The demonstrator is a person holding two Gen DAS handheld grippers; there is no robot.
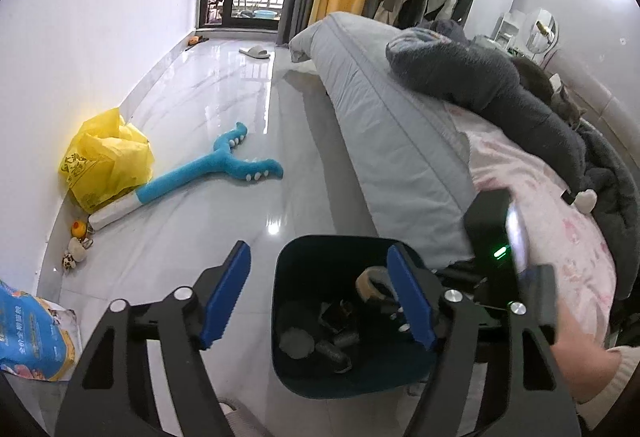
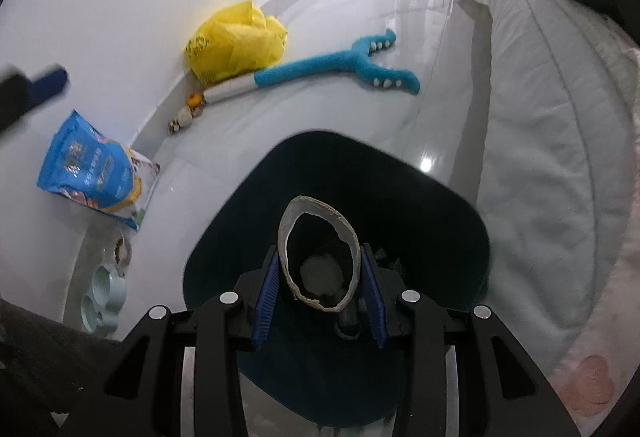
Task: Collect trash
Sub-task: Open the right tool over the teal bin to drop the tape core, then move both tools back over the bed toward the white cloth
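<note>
A dark blue trash bin (image 1: 294,277) stands on the floor beside the bed, with several pieces of trash at its bottom. My right gripper (image 2: 320,297) is shut on a squashed cardboard tube (image 2: 283,237) and holds it over the bin's mouth (image 2: 240,217). In the left wrist view the same tube (image 1: 370,283) hangs inside the bin's opening, below the right gripper's black housing (image 1: 488,225). My left gripper (image 1: 320,297) stands open above the bin's near side, with nothing between its pads. One of its blue-padded fingers (image 2: 48,81) shows blurred at the far left.
A yellow plastic bag (image 1: 104,161), a long blue plush toy (image 1: 208,169) and small toys (image 1: 78,237) lie along the wall. A blue printed bag (image 2: 88,169) and a pale pet bowl (image 2: 102,301) sit nearer. The bed with a grey duvet (image 1: 384,141) fills the right.
</note>
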